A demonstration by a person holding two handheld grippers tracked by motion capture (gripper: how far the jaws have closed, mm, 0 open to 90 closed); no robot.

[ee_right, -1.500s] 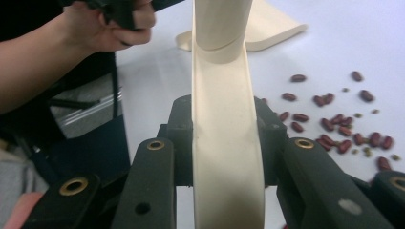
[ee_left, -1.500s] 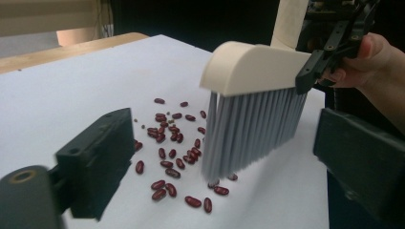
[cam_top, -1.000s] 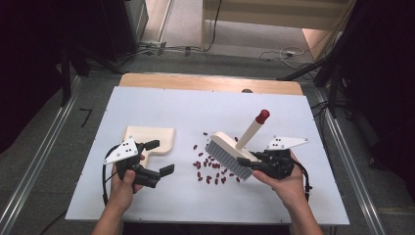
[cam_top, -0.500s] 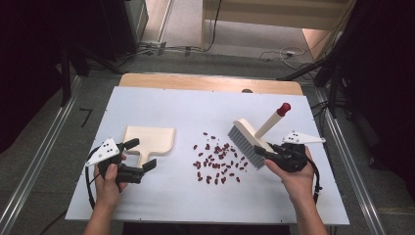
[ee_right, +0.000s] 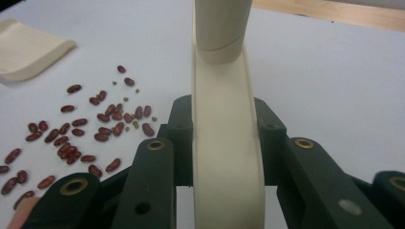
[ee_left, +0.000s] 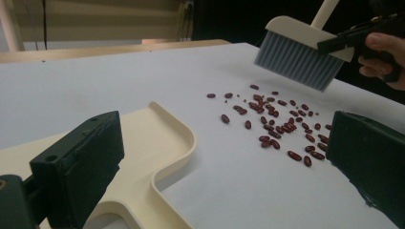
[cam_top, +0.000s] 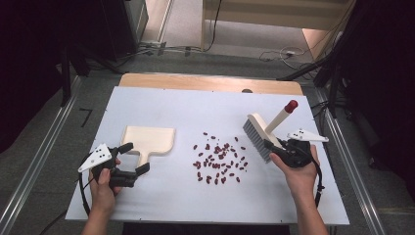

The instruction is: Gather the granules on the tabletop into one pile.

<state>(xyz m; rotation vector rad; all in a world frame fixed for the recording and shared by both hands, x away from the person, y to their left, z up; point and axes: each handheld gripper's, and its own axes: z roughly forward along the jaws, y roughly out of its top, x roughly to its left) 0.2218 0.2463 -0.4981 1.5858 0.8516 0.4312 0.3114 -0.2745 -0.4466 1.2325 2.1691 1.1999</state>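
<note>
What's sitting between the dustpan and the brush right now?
A scatter of red beans lies on the white table between the dustpan and the brush, plain in the high view.

Both forearms come up from the near edge of the white bench. The left hand grips the black left claw low near the front-left corner, jaws standing wide apart with nothing pressed between them. Toward the right edge, the right hand holds the black right claw raised, jaws clamped firmly.
</note>
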